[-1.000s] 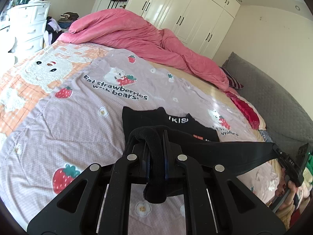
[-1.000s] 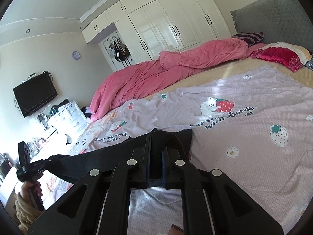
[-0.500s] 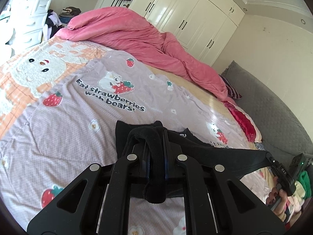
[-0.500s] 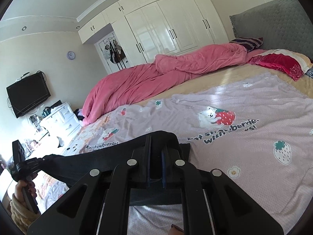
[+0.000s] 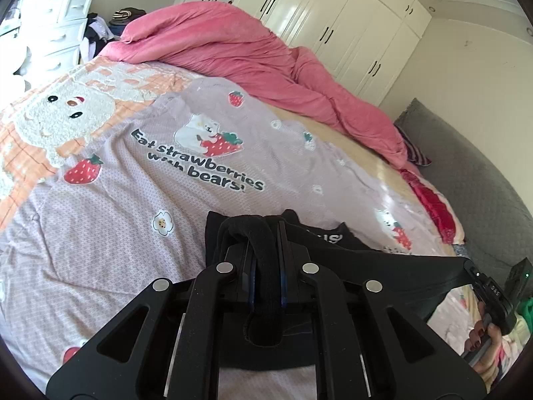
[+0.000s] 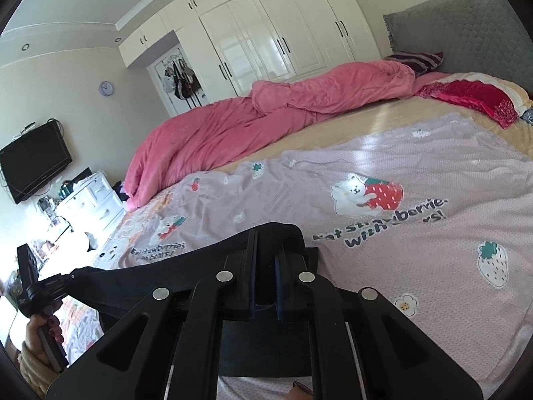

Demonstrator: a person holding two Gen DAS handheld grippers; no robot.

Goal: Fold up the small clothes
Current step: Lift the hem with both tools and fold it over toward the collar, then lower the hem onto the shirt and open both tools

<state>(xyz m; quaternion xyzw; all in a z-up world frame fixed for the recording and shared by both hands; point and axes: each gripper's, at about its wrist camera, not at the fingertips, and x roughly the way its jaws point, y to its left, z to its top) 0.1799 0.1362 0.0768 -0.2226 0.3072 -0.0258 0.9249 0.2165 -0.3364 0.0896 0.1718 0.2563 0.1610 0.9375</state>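
Garment [image 5: 393, 263], black, stretched between left tool [image 5: 266, 233] and right tool [image 6: 265, 236], both pinching its edge, above lilac bedspread [image 5: 116, 233].

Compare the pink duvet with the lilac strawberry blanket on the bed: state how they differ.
The pink duvet is plain, without print; the lilac strawberry blanket carries bears, strawberries and lettering. The duvet is bunched into a long rumpled heap along the far side; the blanket lies spread nearly flat. The black garment held by both claws hangs over the blanket, not the duvet. Both lie on the same bed.
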